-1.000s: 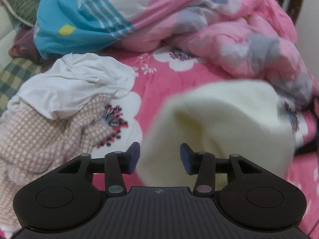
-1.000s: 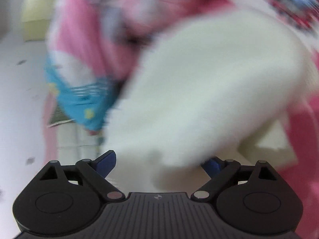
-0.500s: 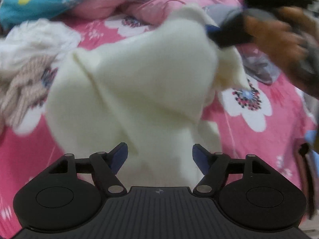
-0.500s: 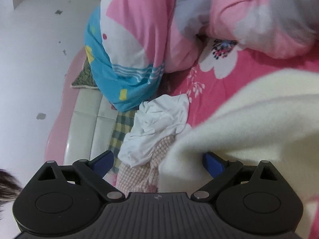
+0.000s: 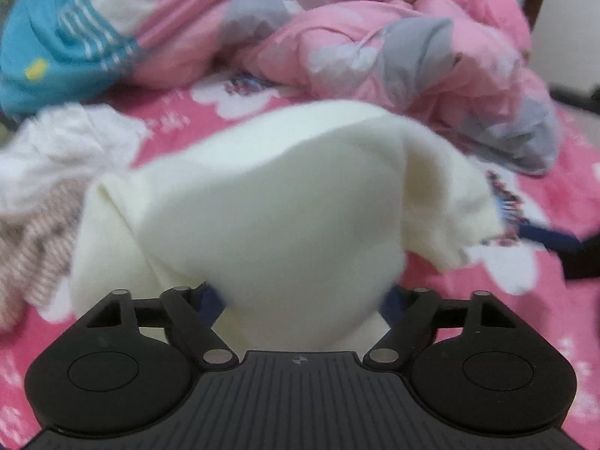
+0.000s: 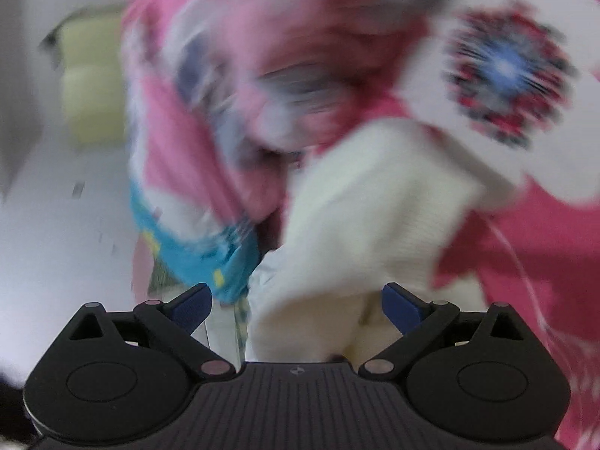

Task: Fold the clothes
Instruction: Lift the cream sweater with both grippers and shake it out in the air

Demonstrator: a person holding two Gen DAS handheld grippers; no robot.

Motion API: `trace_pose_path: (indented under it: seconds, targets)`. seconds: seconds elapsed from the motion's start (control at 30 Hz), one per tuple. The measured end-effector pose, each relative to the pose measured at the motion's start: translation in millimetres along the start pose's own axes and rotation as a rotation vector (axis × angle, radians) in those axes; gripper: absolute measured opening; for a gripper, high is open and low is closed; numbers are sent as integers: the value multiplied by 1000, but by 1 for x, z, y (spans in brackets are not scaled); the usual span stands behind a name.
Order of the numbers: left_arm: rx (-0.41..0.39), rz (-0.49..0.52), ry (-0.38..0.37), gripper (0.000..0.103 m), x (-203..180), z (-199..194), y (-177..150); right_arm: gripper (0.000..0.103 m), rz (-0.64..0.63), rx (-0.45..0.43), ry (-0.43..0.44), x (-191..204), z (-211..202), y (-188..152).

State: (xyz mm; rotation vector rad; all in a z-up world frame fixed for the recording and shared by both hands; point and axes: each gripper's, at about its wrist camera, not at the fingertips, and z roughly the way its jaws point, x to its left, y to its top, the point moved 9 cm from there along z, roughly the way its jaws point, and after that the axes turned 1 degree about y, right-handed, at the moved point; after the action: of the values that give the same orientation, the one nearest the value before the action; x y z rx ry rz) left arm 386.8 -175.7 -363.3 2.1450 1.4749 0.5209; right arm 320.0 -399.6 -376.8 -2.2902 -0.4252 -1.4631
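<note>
A cream knit garment (image 5: 270,210) is bunched up on the pink floral bedsheet (image 5: 555,318), blurred by motion. My left gripper (image 5: 302,296) points down into it. Its jaws are closing with the cream cloth bulging between them and draped over both blue pads, though they still stand wide apart. My right gripper (image 6: 298,302) is open wide, and a fold of the same garment (image 6: 375,225) lies between its pads without filling the gap. One blue finger (image 5: 543,238) of the right gripper shows at the right edge of the left wrist view, beside the garment's end.
A crumpled white garment (image 5: 71,142) and a beige checked one (image 5: 33,232) lie to the left on the bed. A heaped pink, grey and blue quilt (image 5: 375,37) fills the back. In the right wrist view the bed's edge drops to a pale floor (image 6: 56,225).
The cream garment, held up and spread half a second ago, now sits lower and bunched. The right gripper has dropped from upper right to the right edge. The right wrist view has swung and blurred.
</note>
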Motion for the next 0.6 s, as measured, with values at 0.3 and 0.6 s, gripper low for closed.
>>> trace_pose_path:
  seconds: [0.3,0.6]
  targets:
    - [-100,-172,132,15,37,-18,25,99,34,-67,-74,-29,28,53]
    - [-102,-310,278,13,119,-92,-1,99,90,88,6,-19,12,35]
